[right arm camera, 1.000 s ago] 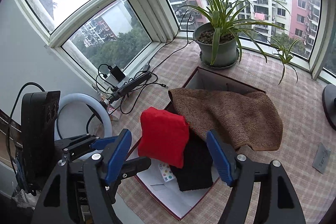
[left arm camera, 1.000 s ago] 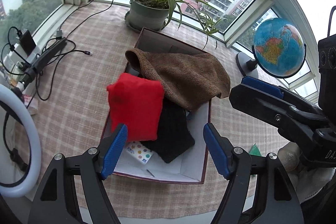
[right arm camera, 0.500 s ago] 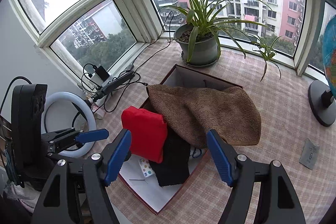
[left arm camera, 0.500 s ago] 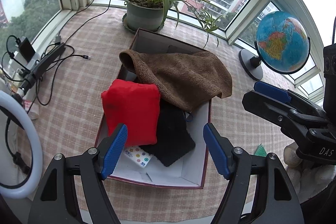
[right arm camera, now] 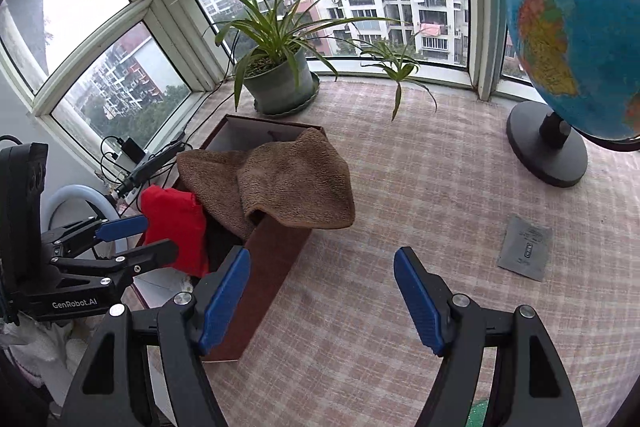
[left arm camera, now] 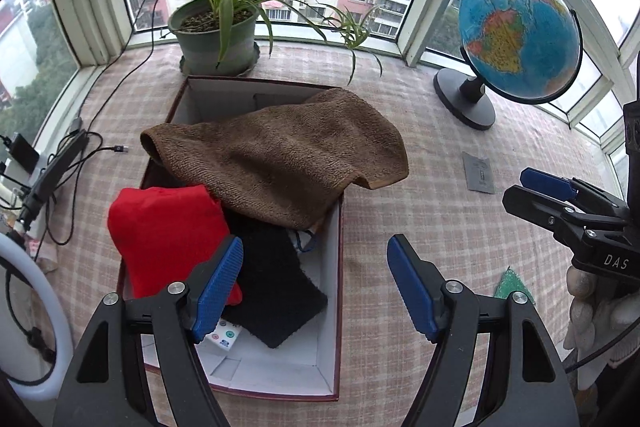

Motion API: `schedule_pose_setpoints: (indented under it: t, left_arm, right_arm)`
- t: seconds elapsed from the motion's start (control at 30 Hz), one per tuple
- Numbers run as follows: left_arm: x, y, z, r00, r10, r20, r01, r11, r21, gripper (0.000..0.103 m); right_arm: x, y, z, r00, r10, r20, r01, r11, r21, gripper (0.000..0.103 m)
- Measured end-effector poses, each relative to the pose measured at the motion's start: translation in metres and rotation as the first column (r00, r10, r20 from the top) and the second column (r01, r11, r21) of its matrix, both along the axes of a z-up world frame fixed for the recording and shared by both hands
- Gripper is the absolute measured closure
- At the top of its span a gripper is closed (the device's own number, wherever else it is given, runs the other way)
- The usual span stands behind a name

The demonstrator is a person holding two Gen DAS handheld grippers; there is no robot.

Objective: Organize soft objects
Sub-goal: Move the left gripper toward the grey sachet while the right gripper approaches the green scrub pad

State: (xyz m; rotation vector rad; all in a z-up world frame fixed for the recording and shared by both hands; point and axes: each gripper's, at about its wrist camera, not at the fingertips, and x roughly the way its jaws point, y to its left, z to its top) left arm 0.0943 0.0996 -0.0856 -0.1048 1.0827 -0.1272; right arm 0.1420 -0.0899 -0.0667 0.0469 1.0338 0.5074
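A dark red box (left arm camera: 340,307) with a white inside stands on the checked cloth. A brown towel (left arm camera: 280,155) lies across its far half and hangs over the right wall. A red cloth (left arm camera: 164,223) and a black knitted cloth (left arm camera: 276,287) lie inside, nearer to me. My left gripper (left arm camera: 314,287) hovers open above the box's near right part, nothing between its fingers. My right gripper (right arm camera: 322,299) is open too, over the cloth just right of the box (right arm camera: 276,259), and empty. The towel (right arm camera: 288,183) and red cloth (right arm camera: 176,223) show in the right wrist view as well.
A potted plant (left arm camera: 218,35) stands behind the box, a globe (left arm camera: 516,35) on a black stand at the back right. A grey packet (left arm camera: 479,171) lies right of the box. Cables and a power strip (left arm camera: 52,175) lie at the left, beside a white ring light (left arm camera: 28,327).
Both grippers have swung to the right: the box has slid left in both views, and the globe and grey packet have come into view. Jaws unchanged; the cloths have not moved.
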Motion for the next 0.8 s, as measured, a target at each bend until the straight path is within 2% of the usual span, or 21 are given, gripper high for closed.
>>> schedule_pose_setpoints:
  t: [0.2,0.43,0.6,0.8]
  left_arm:
    - [0.016,-0.036,-0.011,0.998,-0.051,-0.025,0.051,0.999,-0.004,0.028]
    - [0.040,-0.081,-0.022,0.993,-0.112,-0.043,0.114,0.993,0.029,0.028]
    - [0.056,-0.114,-0.030,0.985,-0.162,-0.062,0.164,0.986,0.034,0.028]
    - [0.070,-0.152,-0.039,0.974,-0.211,-0.082,0.215,0.976,0.033,0.028]
  right_arm:
    - [-0.001,-0.075,-0.009,0.994,-0.108,-0.010,0.108,0.994,0.001,0.032]
    - [-0.014,-0.156,-0.022,0.974,-0.227,-0.014,0.227,0.974,-0.027,0.032]
    - [-0.031,-0.201,-0.034,0.954,-0.299,-0.015,0.298,0.954,-0.037,0.032]
    - [-0.056,-0.238,-0.048,0.943,-0.334,-0.007,0.333,0.942,-0.043,0.031]
